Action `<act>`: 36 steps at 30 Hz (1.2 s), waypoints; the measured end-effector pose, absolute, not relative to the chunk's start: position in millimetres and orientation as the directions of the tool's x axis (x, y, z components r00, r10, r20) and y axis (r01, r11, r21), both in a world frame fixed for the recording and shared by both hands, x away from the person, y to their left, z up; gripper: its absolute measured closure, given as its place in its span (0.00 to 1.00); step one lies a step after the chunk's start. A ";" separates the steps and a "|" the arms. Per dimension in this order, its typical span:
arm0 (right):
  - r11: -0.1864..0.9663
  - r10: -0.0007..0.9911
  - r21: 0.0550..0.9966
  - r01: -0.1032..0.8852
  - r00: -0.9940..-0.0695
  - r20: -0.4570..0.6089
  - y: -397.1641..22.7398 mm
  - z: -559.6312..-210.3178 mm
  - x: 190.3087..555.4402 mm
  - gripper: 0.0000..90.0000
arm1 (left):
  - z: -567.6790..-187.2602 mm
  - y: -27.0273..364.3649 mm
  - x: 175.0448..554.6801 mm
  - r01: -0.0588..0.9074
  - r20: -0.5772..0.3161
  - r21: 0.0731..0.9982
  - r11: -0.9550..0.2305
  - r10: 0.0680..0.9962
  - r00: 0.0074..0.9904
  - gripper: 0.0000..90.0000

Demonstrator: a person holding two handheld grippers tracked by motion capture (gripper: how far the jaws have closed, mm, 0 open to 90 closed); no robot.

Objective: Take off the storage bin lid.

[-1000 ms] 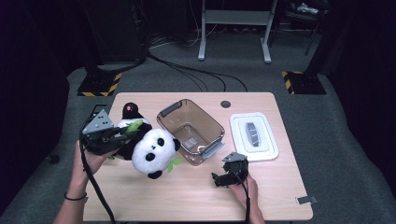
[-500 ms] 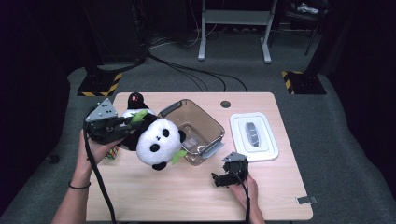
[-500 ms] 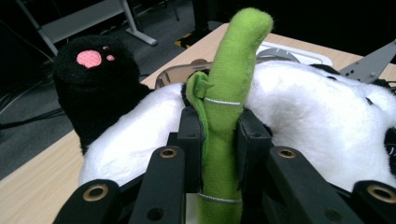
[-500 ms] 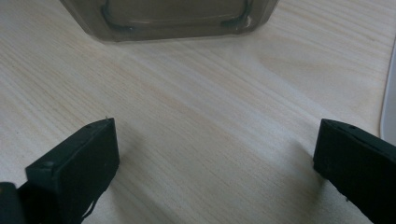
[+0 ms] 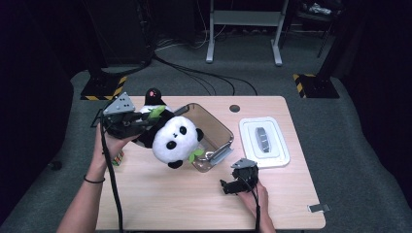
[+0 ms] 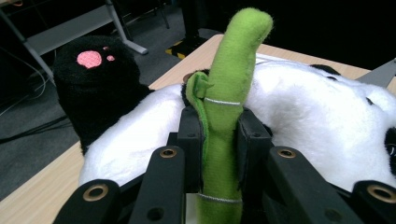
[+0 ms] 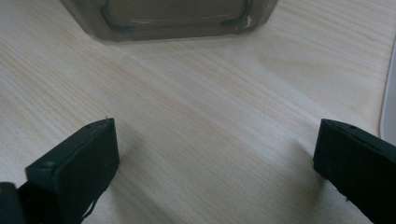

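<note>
At the left edge of the table (image 5: 160, 204), a small multicoloured cube (image 5: 118, 158) lies on the wood just beside the person's left hand (image 5: 111, 143). That hand holds the left gripper (image 5: 138, 122) above the table's left side, with its grey three-cornered plate on top and its cable trailing down along the forearm. Its jaws are pinched on the green plush bamboo stalk (image 6: 223, 116) of the panda toy (image 5: 172, 138); in the left gripper view the stalk stands upright between the two black jaws, pressed from both sides, with its tip rising past them. The panda hangs from this grip, off the wood, its white head facing the camera and partly over the left rim of the clear plastic bin (image 5: 218, 138). One black foot with a pink sole (image 5: 154, 93) points up at the far side.

The bin sits at mid-table, turned at an angle, with a latch handle on its near corner. To its right, well apart, the white lid (image 5: 263, 141) lies flat with its grey handle in the middle.

Near the front edge, the right hand (image 5: 252, 191) rests the right gripper (image 5: 228, 184) low over the wood. Its jaws stand spread wide with bare table between them, pointing toward the bin's near wall (image 7: 168, 21).
</note>
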State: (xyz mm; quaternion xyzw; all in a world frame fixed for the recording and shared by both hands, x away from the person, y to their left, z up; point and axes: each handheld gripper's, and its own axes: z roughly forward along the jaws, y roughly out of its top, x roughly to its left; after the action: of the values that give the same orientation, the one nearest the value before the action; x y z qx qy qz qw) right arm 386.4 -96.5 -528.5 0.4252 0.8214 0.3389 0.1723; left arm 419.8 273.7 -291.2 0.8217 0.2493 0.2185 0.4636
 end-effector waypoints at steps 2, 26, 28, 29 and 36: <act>0.409 0.815 0.703 0.582 -0.579 0.005 -96.5 -528.4 386.4 0.00 | -292.1 270.2 424.1 0.202 0.132 0.871 -0.449 0.608 0.783 0.84; 0.405 0.817 0.703 0.585 -0.576 0.009 -96.3 -528.3 386.6 0.00 | -298.9 236.3 476.5 0.188 0.111 0.865 -0.465 0.544 0.832 0.84; 0.406 0.817 0.703 0.583 -0.577 0.007 -96.5 -528.3 386.7 0.00 | -299.8 231.7 480.4 0.190 0.104 0.866 -0.462 0.539 0.836 0.84; 0.406 0.817 0.703 0.584 -0.576 0.007 -96.4 -528.3 386.7 0.00 | -300.0 229.4 481.9 0.187 0.106 0.866 -0.464 0.535 0.838 0.84; 0.408 0.816 0.705 0.580 -0.578 0.004 -96.6 -528.5 387.0 0.00 | -301.9 214.2 493.0 0.177 0.099 0.865 -0.469 0.507 0.856 0.84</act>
State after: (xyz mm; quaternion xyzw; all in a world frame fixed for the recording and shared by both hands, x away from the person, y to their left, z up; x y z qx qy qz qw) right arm 387.0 -96.6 -528.5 0.4252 0.8208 0.3397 0.1737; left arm 493.0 214.2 -301.9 0.8391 0.2040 0.1742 0.4732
